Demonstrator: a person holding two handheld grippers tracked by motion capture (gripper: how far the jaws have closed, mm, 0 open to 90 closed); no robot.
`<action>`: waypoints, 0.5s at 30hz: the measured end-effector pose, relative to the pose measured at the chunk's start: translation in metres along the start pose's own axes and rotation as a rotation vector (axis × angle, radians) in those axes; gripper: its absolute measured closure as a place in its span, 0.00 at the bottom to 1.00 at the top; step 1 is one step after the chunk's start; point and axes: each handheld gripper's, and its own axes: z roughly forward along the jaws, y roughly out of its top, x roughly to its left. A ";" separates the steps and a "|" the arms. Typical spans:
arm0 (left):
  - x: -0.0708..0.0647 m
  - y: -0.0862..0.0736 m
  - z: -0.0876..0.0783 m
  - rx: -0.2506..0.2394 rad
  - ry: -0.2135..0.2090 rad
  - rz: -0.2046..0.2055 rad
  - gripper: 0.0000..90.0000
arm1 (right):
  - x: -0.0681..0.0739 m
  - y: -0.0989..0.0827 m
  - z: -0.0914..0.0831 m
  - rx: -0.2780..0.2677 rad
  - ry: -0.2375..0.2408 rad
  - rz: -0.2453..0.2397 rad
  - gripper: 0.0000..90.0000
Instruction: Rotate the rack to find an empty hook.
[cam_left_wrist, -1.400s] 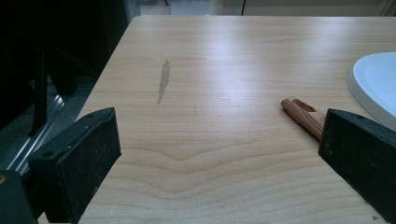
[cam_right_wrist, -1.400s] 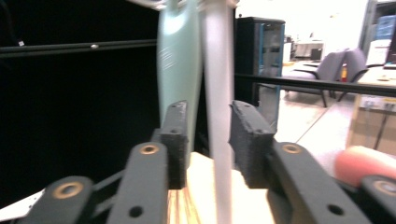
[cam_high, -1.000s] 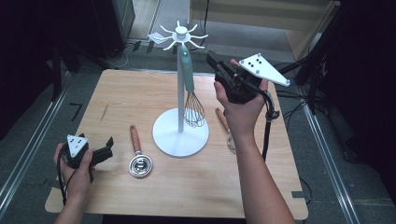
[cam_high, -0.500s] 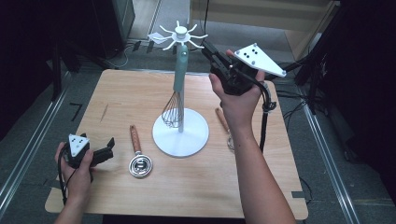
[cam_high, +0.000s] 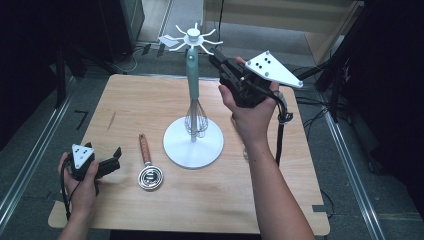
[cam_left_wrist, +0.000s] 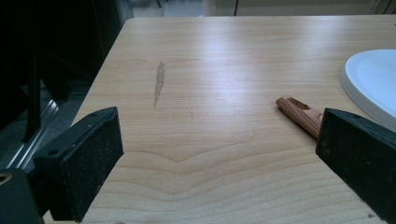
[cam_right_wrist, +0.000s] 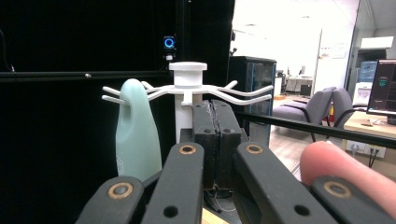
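A white hook stand (cam_high: 192, 36) rises from its round base (cam_high: 175, 145) at the table's middle. A whisk with a mint handle (cam_high: 192, 70) hangs from one hook, its wires (cam_high: 196, 120) just above the base. My right gripper (cam_high: 220, 59) is raised beside the hooks on the right, shut and empty. In the right gripper view its jaws (cam_right_wrist: 215, 116) press together just before the stand's post (cam_right_wrist: 187, 70), with the mint handle (cam_right_wrist: 135, 135) to their left. My left gripper (cam_high: 112, 157) rests open at the front left; its jaws (cam_left_wrist: 217, 126) stand wide apart.
A wooden-handled metal scoop (cam_high: 147, 167) lies between the left gripper and the base; its handle end (cam_left_wrist: 299, 114) lies near the left gripper's right jaw. The table's wooden top (cam_high: 150, 95) has bare room at the back left. Dark stands and cables surround the table.
The right gripper rose and tilted up toward the stand's hooks. The hanging whisk swung left, then back to the post. The left hand stayed put.
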 end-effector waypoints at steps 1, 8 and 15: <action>0.001 0.000 0.000 0.002 -0.002 -0.001 0.01 | 0.001 0.000 0.000 0.000 0.001 0.003 1.00; 0.001 0.000 0.000 -0.003 -0.005 -0.007 0.01 | 0.006 0.000 0.000 -0.006 0.012 0.000 1.00; 0.002 0.000 -0.001 -0.007 -0.004 -0.012 0.01 | 0.012 0.000 0.001 -0.002 0.020 -0.012 1.00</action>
